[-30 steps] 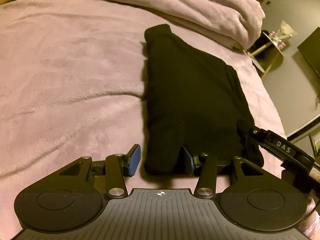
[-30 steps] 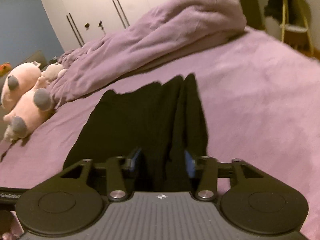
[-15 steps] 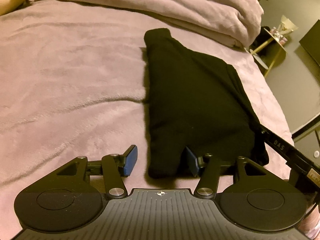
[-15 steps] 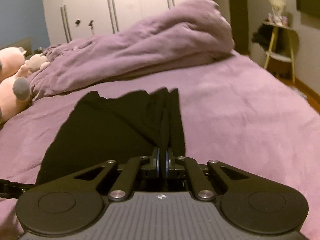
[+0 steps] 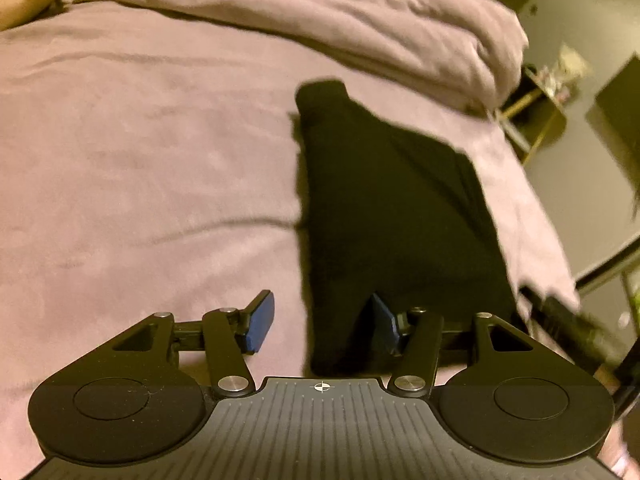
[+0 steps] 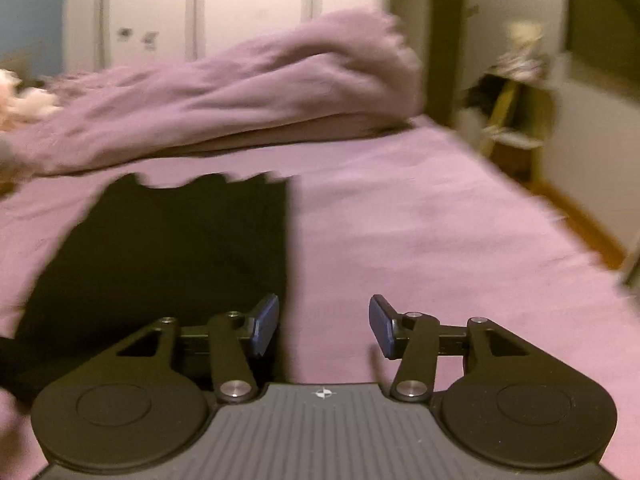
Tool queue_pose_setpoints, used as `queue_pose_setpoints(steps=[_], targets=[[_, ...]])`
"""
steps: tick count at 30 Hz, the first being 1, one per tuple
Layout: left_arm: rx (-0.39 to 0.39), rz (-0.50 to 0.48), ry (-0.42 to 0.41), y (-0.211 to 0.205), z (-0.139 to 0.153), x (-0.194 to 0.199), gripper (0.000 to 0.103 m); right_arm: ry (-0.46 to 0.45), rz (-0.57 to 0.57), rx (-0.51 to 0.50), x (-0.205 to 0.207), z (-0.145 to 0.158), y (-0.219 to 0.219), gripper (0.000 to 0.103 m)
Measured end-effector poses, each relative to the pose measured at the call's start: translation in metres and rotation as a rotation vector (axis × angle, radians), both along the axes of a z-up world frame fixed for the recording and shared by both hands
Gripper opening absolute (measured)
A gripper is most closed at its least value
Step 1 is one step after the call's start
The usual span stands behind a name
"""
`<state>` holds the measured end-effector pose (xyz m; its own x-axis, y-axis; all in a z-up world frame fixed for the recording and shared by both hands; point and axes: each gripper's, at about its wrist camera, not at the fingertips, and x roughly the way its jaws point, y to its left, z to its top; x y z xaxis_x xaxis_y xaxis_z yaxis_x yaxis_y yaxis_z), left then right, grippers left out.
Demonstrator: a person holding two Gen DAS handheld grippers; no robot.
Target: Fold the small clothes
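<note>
A folded black garment [image 5: 392, 216] lies flat on the purple bed cover [image 5: 140, 168]. My left gripper [image 5: 322, 324] is open at the garment's near left corner; the cloth edge lies between its blue pads, untouched by the left pad. In the right wrist view the garment [image 6: 168, 248] lies to the left. My right gripper [image 6: 324, 326] is open and empty over bare bed cover, just right of the garment's right edge. Both views are blurred by motion.
A bunched purple duvet [image 6: 224, 92] lies along the far side of the bed. A pink plush toy [image 6: 16, 100] sits at the far left. A small yellow side table [image 6: 508, 120] stands beyond the bed's right edge. White wardrobe doors [image 6: 248, 8] stand behind.
My right gripper was shut on the garment's right edge half a second ago; it has opened, let go and shifted right. My left gripper stayed open and barely moved.
</note>
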<state>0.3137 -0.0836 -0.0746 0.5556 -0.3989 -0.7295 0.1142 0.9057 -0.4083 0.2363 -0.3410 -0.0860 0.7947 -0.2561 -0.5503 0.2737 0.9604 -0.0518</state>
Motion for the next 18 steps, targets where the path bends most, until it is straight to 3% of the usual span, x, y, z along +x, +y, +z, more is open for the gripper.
queue_pose_setpoints(steps=[4, 8, 10, 11, 12, 18], targets=[[-0.025, 0.026, -0.002, 0.002, -0.003, 0.031, 0.060, 0.109, -0.107, -0.147, 0.000, -0.015, -0.009, 0.049], [-0.083, 0.043, 0.028, -0.003, -0.016, 0.060, 0.059, 0.146, -0.163, -0.247, 0.003, -0.022, -0.009, 0.049], [-0.100, 0.028, 0.045, -0.010, -0.024, 0.069, 0.056, 0.151, -0.149, -0.240, 0.007, -0.023, -0.006, 0.049], [-0.115, 0.018, 0.048, -0.013, -0.028, 0.073, 0.047, 0.153, -0.145, -0.245, 0.010, -0.023, -0.004, 0.049], [-0.126, 0.009, 0.053, -0.015, -0.032, 0.077, 0.046, 0.154, -0.138, -0.250, 0.012, -0.023, -0.001, 0.049], [-0.113, -0.003, 0.034, -0.021, -0.033, 0.084, 0.030, 0.160, -0.141, -0.231, 0.023, -0.027, -0.004, 0.049]])
